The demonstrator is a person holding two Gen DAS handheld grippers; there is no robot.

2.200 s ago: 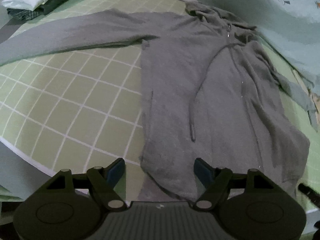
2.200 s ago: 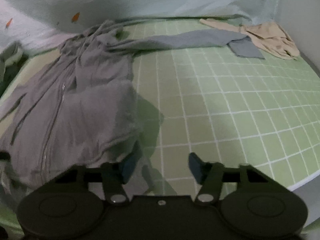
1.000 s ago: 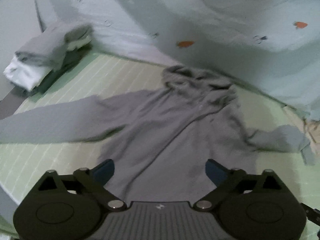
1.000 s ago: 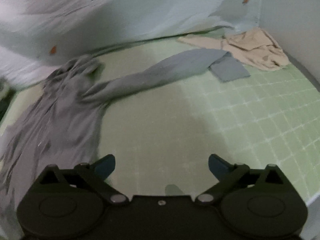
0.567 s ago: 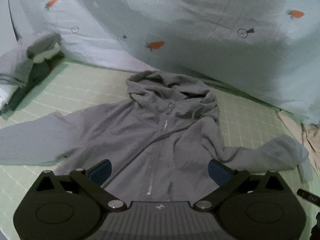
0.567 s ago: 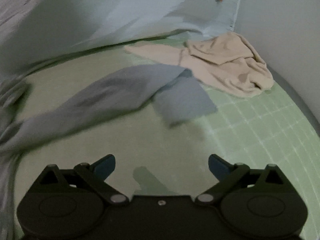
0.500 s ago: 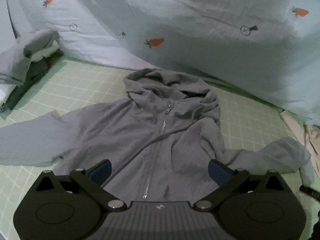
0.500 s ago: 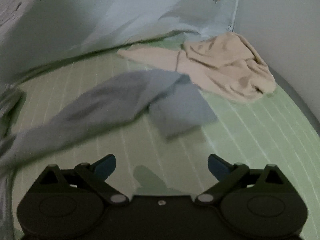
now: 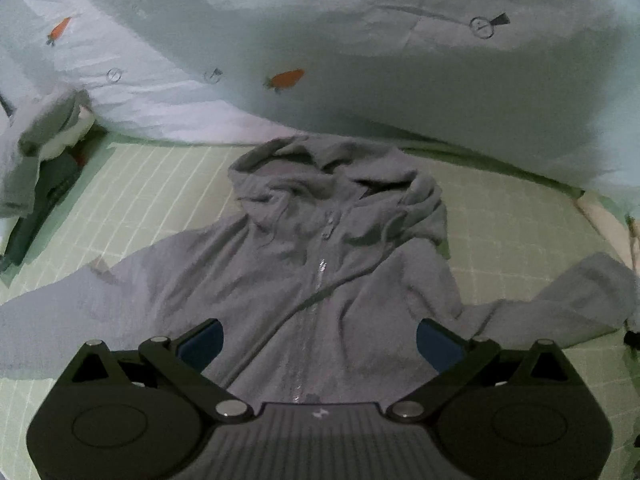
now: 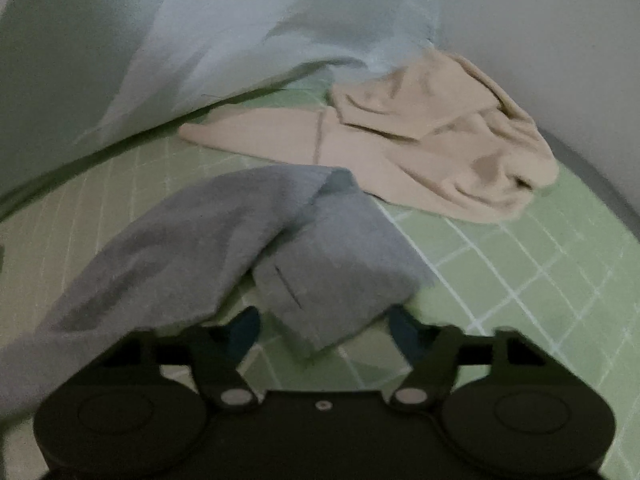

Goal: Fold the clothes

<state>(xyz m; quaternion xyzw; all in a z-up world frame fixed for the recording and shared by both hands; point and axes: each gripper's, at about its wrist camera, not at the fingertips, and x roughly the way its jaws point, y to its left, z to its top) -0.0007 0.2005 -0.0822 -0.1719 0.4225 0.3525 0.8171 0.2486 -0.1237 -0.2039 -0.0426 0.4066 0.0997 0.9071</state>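
A grey zip hoodie (image 9: 320, 264) lies face up on the green checked sheet (image 9: 160, 192), hood (image 9: 332, 168) at the far end and both sleeves spread out. My left gripper (image 9: 318, 340) hangs open over the chest, one finger on each side of the zip, with nothing held. In the right wrist view the hoodie's sleeve (image 10: 168, 264) runs in from the left and ends in a folded-over cuff (image 10: 332, 264). My right gripper (image 10: 324, 330) is closing with that cuff between its fingers. The cloth hides the fingertips, so I cannot tell whether the pads touch it.
A crumpled beige garment (image 10: 420, 148) lies just beyond the cuff, near the wall. A pale blue carrot-print quilt (image 9: 360, 60) is banked up behind the hood. A stack of folded clothes (image 9: 44, 148) sits at the far left of the bed.
My right gripper has travelled along the sleeve to its cuff, dropped close to it, and its jaws have narrowed around it. My left gripper has moved from the hem up over the chest, staying open.
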